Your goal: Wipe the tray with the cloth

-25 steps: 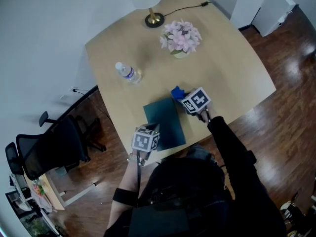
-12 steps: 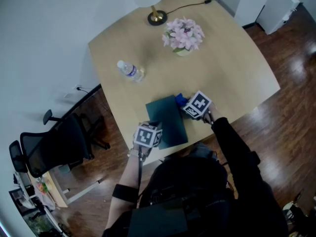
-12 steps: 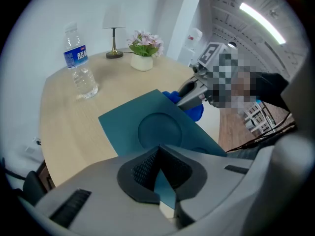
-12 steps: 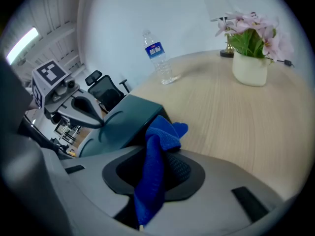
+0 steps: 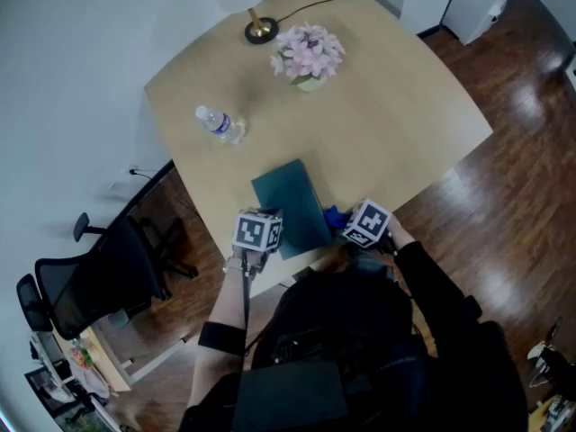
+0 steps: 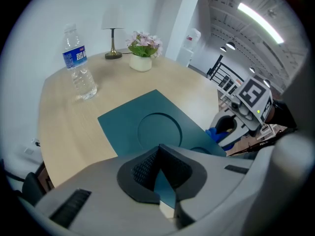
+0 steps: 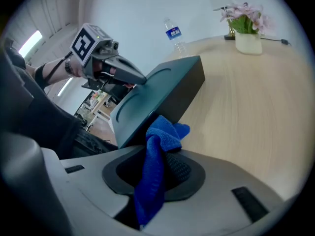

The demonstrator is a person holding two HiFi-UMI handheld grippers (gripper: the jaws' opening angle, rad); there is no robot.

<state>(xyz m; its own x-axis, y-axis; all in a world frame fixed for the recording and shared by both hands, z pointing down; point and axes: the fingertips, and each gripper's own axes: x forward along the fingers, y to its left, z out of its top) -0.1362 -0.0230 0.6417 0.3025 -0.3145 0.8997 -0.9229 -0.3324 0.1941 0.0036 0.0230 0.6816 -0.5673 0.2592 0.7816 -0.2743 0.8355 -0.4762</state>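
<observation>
Beside tray (image 7: 147,95), cloth (image 7: 158,132) in right hand-held gripper (image 7: 161,157)

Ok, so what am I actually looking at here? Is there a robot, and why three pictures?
There is no robot. A person holds a two-jaw gripper in each hand, and the cubes with square markers are parts of those grippers. The head view comes from a camera on the person's head, looking down. The other two cameras ride on the grippers and look along their jaws. On the pale wooden table stand a clear plastic water bottle, a pot of pink flowers and a brass-footed lamp. The left gripper is clamped on the edge of a dark teal rectangular tray, which looks raised at that edge. The right gripper pinches a blue cloth close by the tray, ready to wipe it.
</observation>
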